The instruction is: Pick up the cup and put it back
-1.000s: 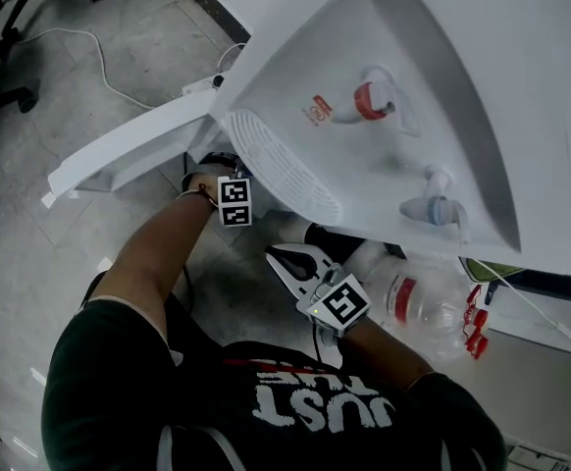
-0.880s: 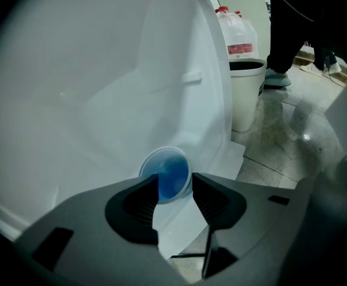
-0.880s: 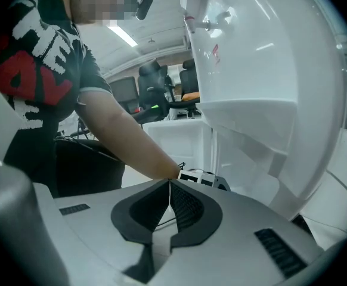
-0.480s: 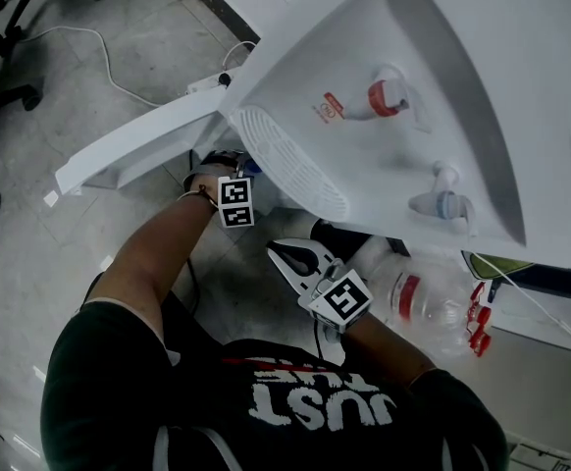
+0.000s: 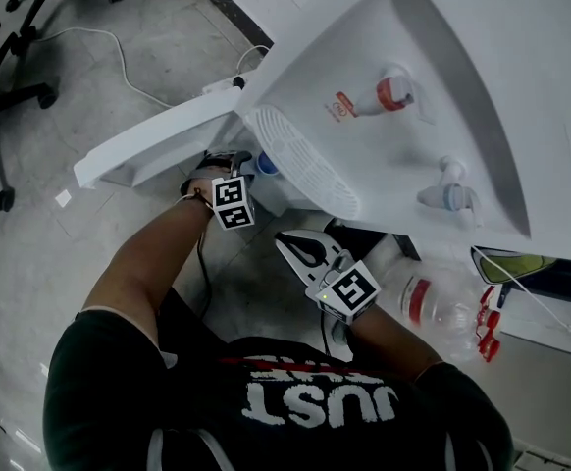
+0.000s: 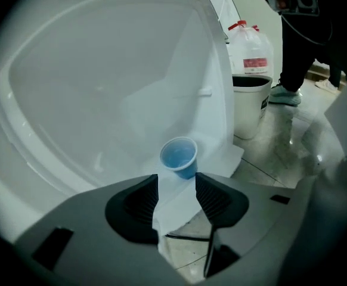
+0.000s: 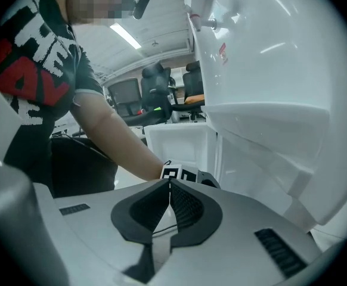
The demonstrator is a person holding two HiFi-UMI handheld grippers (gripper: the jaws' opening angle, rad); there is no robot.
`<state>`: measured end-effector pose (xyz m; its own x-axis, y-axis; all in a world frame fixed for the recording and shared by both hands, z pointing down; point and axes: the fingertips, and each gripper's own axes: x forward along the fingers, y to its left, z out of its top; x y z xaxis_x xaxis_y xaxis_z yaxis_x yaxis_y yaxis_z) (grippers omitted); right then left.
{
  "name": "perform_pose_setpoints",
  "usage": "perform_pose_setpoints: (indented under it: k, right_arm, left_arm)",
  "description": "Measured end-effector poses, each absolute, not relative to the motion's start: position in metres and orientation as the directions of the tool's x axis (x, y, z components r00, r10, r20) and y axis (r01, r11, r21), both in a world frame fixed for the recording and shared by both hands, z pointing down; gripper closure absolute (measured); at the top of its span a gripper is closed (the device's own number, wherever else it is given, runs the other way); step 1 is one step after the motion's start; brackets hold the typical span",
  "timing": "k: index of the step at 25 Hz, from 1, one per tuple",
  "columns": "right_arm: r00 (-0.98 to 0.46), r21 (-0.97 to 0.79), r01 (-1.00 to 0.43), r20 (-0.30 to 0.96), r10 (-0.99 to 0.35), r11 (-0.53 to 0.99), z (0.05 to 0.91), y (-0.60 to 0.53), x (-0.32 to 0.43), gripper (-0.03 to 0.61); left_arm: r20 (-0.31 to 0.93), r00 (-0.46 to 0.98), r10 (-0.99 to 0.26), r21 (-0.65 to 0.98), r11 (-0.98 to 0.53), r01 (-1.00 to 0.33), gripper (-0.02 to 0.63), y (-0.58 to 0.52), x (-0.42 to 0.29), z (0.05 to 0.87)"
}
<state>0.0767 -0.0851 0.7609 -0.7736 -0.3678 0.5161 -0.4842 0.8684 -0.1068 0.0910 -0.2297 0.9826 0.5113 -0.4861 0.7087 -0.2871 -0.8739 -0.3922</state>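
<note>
half hidden by dispenser (image 5: 442,77), left gripper (image 6: 176,186) fingers just opened, cup (image 6: 179,157) beyond, right gripper (image 7: 169,183) fingers together

Left tool (image 6: 176,181) jaws just opened, backed clear of blue cup (image 6: 179,157)

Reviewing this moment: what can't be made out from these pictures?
- Left gripper view: the cup, just beyond the open left gripper, is too small to show whether it holds water.
- Head view: the water dispenser hides nearly all the cup and the left gripper's jaws.
- Left gripper view: the label on the bottle is too small to read.
</note>
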Motion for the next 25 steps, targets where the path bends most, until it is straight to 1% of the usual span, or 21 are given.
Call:
perform_pose_setpoints:
  k: [2,4,5,7,9,13,16,20,25]
  right_arm:
    - [-0.784,-0.102,-0.463,0.510,-0.353,0.881,0.761,-0.087,0.074,0.543]
    - [-0.796,-0.101,-0.442,0.502,-0.338,0.892,0.760,-0.090,0.070,0.543]
    - [-0.803,-0.102,-0.429,0.497,-0.328,0.898,0.759,-0.091,0.067,0.543]
    - [-0.823,-0.114,-0.391,0.488,-0.291,0.913,0.756,-0.090,0.061,0.543]
    - [-0.848,-0.139,-0.329,0.479,-0.228,0.934,0.752,-0.083,0.052,0.543]
    - [-0.873,-0.199,-0.197,0.481,-0.079,0.960,0.736,-0.060,0.034,0.543]
    - [-0.865,-0.244,-0.137,0.502,0.004,0.960,0.704,-0.038,0.024,0.543]
    - [-0.859,-0.322,-0.059,0.499,0.117,0.945,0.633,0.000,0.013,0.543]
    - [-0.839,-0.338,-0.005,0.513,0.180,0.941,0.528,0.030,0.016,0.543]
  left_arm:
    - [0.712,0.516,-0.477,-0.365,-0.879,-0.308,0.418,-0.223,0.081,0.980]
    - [0.704,0.522,-0.482,-0.350,-0.875,-0.336,0.483,-0.219,0.071,0.973]
    - [0.695,0.526,-0.491,-0.346,-0.869,-0.355,0.500,-0.218,0.066,0.966]
    - [0.681,0.528,-0.507,-0.327,-0.856,-0.401,0.568,-0.214,0.057,0.952]
    - [0.684,0.522,-0.509,-0.287,-0.846,-0.449,0.604,-0.202,0.046,0.941]
    - [0.701,0.465,-0.541,-0.255,-0.799,-0.544,0.604,-0.171,0.022,0.904]
    - [0.712,0.414,-0.567,-0.193,-0.725,-0.661,0.604,-0.140,0.010,0.866]
    - [0.714,0.386,-0.584,-0.088,-0.622,-0.778,0.604,-0.080,0.002,0.797]
    - [0.675,0.372,-0.637,-0.004,-0.508,-0.861,0.604,-0.013,-0.010,0.673]
